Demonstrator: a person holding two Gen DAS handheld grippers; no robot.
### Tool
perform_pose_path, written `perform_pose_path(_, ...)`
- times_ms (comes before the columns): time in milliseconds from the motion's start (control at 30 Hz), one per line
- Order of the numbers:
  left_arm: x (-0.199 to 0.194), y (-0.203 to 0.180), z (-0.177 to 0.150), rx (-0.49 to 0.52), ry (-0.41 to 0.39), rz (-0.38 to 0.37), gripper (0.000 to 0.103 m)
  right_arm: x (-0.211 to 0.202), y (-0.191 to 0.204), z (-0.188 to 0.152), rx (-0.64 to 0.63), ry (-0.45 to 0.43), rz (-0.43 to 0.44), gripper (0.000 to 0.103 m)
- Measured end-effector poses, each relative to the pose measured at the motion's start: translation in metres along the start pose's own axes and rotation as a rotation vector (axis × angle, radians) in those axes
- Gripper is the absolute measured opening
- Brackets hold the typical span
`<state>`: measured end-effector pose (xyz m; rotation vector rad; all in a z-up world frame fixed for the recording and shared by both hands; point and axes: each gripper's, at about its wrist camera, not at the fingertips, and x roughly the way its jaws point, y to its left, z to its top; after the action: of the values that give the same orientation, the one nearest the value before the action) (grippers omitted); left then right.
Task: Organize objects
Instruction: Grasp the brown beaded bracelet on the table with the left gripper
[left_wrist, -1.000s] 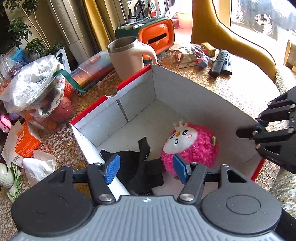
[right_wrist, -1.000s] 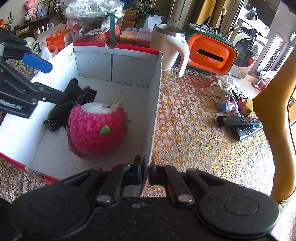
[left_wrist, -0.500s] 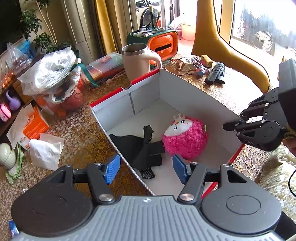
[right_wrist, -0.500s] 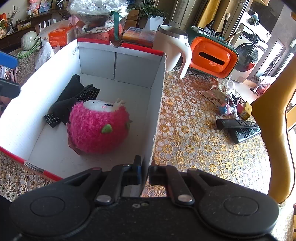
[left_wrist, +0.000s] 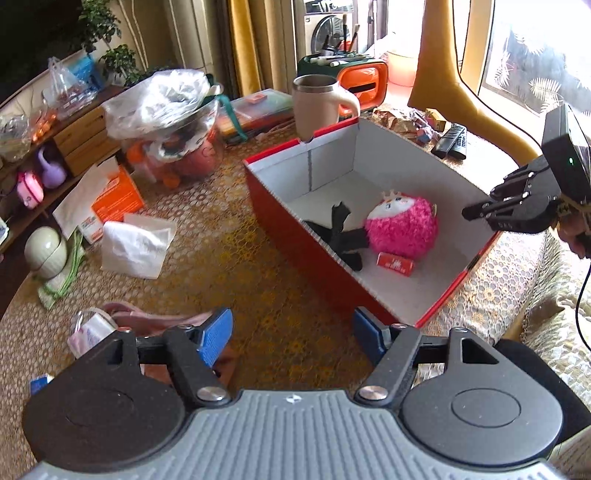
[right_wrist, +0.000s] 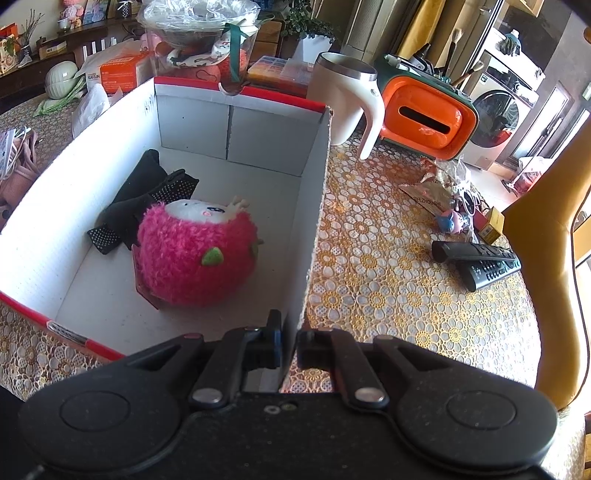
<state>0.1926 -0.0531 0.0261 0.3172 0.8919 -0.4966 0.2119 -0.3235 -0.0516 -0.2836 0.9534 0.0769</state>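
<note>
Left gripper (left_wrist: 291, 339) over bare tablecloth (left_wrist: 258, 280) outside the box, blue pads (left_wrist: 216, 334) opening with nothing between them; crumpled pink fabric (left_wrist: 147, 321) just beyond the left-hand pad. Right gripper (right_wrist: 289, 341) clamped shut on the near end of the box's right wall (right_wrist: 314, 206), one finger inside, one outside. Red-and-white cardboard box (left_wrist: 291, 218) open on top, standing on the lace-patterned cloth. Inside, a fuzzy pink plush toy (right_wrist: 195, 254) with a white face, lying near the middle of the floor; black gloves (right_wrist: 144, 199) touching it on the far-left side; a small red packet (left_wrist: 394, 263) lying against the toy's near edge, seen from the left wrist. Beyond the box's far wall, a beige mug (right_wrist: 347, 99) with a steel rim, an orange tissue holder (right_wrist: 424, 122) beside it. Two black remotes (right_wrist: 480, 262) on the cloth well right of the box. Left of the box, a white tissue (left_wrist: 135, 243), an orange carton (left_wrist: 114, 192) and a plastic-wrapped bowl (left_wrist: 166, 110).
</note>
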Motion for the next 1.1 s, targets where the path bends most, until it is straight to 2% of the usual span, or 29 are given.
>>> perform_pose_path(400, -0.021, 0.062, -0.081, -0.171, 0.050, 0.062, 0.082, 0.004, -0.013, -0.002, -0.024, -0.006, -0.013, 0.008)
perform_pose_path(533, -0.005, 0.066, -0.104, -0.226, 0.086, 0.063, 0.083, 0.004, -0.013, -0.003, -0.026, -0.006, -0.013, 0.008)
perform_pose_path(700, 0.023, 0.064, -0.121, -0.248, 0.109, 0.095, 0.083, 0.003, -0.012, -0.003, -0.025, -0.006, -0.015, 0.008)
perform_pose_path(1000, 0.059, 0.083, -0.135, -0.350, 0.134, 0.156, 0.082, 0.003, -0.012, -0.003, -0.026, -0.006, -0.015, 0.008)
perform_pose_path(1100, 0.066, 0.086, -0.138, -0.350, 0.146, 0.167, 0.080, 0.003, -0.012, -0.003, -0.026, -0.006, -0.015, 0.008)
